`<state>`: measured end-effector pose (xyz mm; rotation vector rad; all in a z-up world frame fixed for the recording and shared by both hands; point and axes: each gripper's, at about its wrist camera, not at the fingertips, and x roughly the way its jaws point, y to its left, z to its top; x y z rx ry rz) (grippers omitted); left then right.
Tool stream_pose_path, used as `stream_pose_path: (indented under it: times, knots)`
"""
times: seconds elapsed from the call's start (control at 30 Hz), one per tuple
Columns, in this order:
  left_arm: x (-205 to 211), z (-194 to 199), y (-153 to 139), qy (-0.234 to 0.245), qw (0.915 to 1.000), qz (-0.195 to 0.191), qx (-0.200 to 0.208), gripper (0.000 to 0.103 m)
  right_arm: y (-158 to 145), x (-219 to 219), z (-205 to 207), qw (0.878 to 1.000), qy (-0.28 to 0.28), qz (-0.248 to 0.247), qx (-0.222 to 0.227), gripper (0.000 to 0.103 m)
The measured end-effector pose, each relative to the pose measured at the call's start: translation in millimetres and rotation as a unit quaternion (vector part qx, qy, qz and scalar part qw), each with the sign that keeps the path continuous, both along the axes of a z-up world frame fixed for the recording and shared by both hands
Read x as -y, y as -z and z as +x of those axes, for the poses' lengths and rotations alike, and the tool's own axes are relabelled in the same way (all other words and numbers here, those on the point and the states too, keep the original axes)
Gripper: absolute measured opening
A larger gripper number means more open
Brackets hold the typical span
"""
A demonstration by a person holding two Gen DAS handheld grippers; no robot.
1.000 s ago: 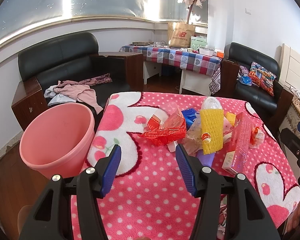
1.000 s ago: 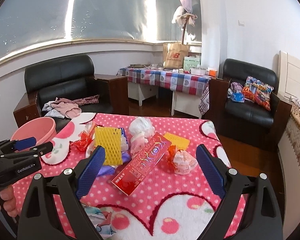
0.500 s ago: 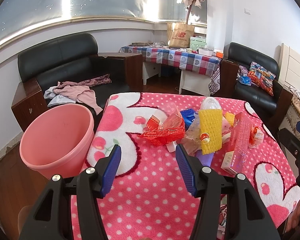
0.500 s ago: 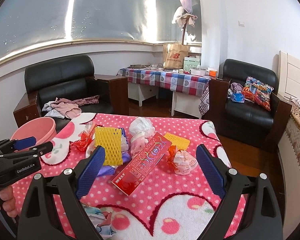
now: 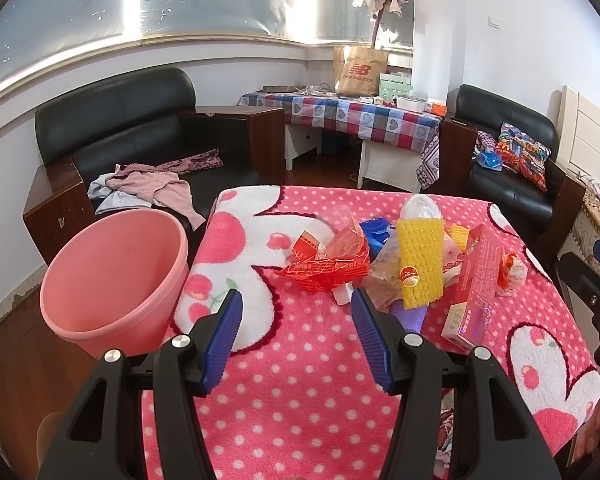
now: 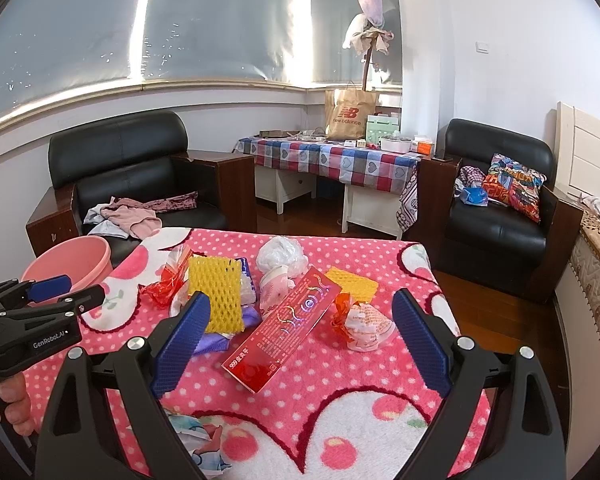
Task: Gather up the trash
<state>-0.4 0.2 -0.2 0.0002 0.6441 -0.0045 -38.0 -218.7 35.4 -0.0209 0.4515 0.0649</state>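
Observation:
Trash lies in a heap on the pink dotted blanket (image 5: 300, 380): a red crinkled wrapper (image 5: 326, 270), a yellow foam net (image 5: 420, 264), a long red box (image 5: 474, 284) and a crumpled white and orange wrapper (image 6: 366, 326). A pink bucket (image 5: 114, 276) stands at the table's left edge. My left gripper (image 5: 296, 336) is open and empty, just short of the red wrapper. My right gripper (image 6: 300, 344) is wide open and empty, over the red box (image 6: 284, 326). The left gripper also shows in the right wrist view (image 6: 60, 290).
A black sofa (image 5: 140, 128) with clothes stands behind the bucket. A checkered table (image 5: 360, 114) with a paper bag is at the back. A black armchair (image 5: 512, 168) is at the right. More crumpled paper (image 6: 204, 444) lies at the blanket's near edge.
Both grippers have stayed open and have barely moved. The left wrist view has shifted slightly, and the trash pile sits a little closer.

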Motion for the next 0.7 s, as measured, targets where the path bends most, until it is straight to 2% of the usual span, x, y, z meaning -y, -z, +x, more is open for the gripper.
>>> stream_pose_path:
  times: [0.53, 0.7]
  knots:
    - [7.7, -1.1, -10.3, 0.009, 1.0, -0.001, 0.002, 0.057, -0.6, 13.6, 1.7, 1.0, 0.01, 0.0, 0.002, 0.093]
    - [-4.1, 2.7, -2.3, 0.024, 0.9995, -0.02, -0.005, 0.057, 4.2, 20.1, 3.3, 1.0, 0.012, 0.001, -0.004, 0.093]
